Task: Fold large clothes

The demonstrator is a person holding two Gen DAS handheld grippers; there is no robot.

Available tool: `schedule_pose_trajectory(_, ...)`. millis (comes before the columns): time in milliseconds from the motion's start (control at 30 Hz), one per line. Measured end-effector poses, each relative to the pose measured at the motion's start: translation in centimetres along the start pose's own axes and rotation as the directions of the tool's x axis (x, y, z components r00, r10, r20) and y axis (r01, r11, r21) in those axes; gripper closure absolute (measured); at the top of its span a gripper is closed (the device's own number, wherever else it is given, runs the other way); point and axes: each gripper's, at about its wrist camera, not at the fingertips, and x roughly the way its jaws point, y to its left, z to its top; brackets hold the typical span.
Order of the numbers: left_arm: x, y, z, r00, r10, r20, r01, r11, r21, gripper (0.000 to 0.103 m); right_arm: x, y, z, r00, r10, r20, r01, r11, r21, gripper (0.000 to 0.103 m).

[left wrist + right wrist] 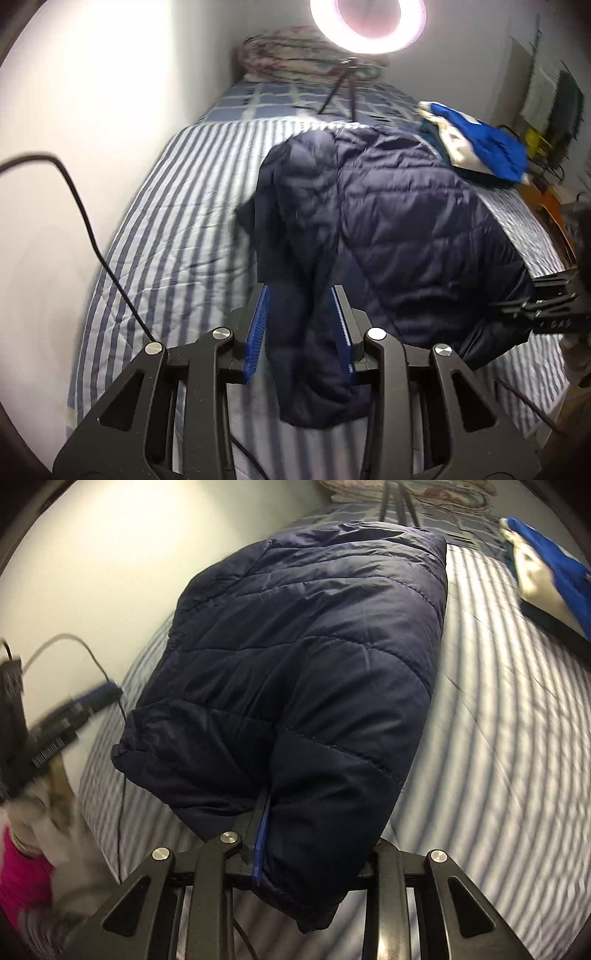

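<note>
A navy quilted jacket [388,221] lies on a striped bed [166,229], its long axis running from both claws toward the ring light [367,14]. The left claw [301,332] grips one near corner and the right claw [314,845] the other; both corners are lifted off the bed.

- left gripper [301,328]: tilted downward, blue-padded fingers [255,339] partly closed, clamped on a dark quilted fold hanging between them
- right gripper [317,834]: tilted steeply downward, only one blue finger [259,843] visible, the other buried under fabric; clamped on it
- In right wrist view, left gripper blurred at 9 o'clock
</note>
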Motion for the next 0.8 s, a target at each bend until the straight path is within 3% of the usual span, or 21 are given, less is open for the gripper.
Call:
schedule_pose_trajectory(133, -1.4, -3.4, 0.9, 1.000, 0.007, 0.016, -0.008, 0.997, 0.073, 0.068, -1.8, -1.4, -3.4, 0.999, -0.045, -0.008, 0.044, 0.999, -0.027, 0.073)
schedule_pose_trajectory(267, -0.5, -5.7, 2.8, 1.000, -0.014, -0.002, 0.014, 0.996, 0.093, 0.068, -3.7, -1.4, -5.1, 0.998, -0.064, 0.011, 0.064, 0.997, -0.043, 0.056)
schedule_pose_trajectory(400, 0.7, -6.5, 5.1, 0.999, -0.003, 0.040, 0.000, 0.997, 0.076, 0.068, -7.0, -2.1, -6.4, 0.985, -0.122, 0.120, 0.133, 0.987, -0.086, 0.051)
schedule_pose_trajectory(467, 1.8, -6.4, 6.0, 0.998, 0.014, 0.057, -0.017, 0.998, 0.061, 0.068, -8.7, -2.1, -6.0, 0.966, -0.136, 0.219, 0.157, 0.984, -0.079, 0.051)
schedule_pose_trajectory(533, 3.1, -5.7, 6.6, 0.997, 0.018, 0.072, -0.021, 0.999, 0.034, 0.068, -10.3, -3.3, -4.3, 0.929, -0.153, 0.336, 0.176, 0.984, -0.039, 0.049)
schedule_pose_trajectory(633, 5.2, -4.7, 7.2, 0.996, 0.031, 0.089, -0.030, 0.999, -0.021, 0.068, -10.2, -4.1, 0.1, 0.885, -0.151, 0.440, 0.169, 0.986, -0.003, 0.049)
schedule_pose_trajectory(700, 6.9, -4.4, 7.1, 0.995, 0.052, 0.086, -0.050, 0.998, -0.025, 0.068, -9.0, -4.7, 3.0, 0.873, -0.150, 0.464, 0.168, 0.986, 0.002, 0.051)
schedule_pose_trajectory(800, 9.4, -3.9, 6.8, 0.993, 0.088, 0.076, -0.087, 0.996, -0.013, 0.068, -5.4, -5.9, 7.8, 0.872, -0.160, 0.462, 0.166, 0.986, 0.028, 0.056)
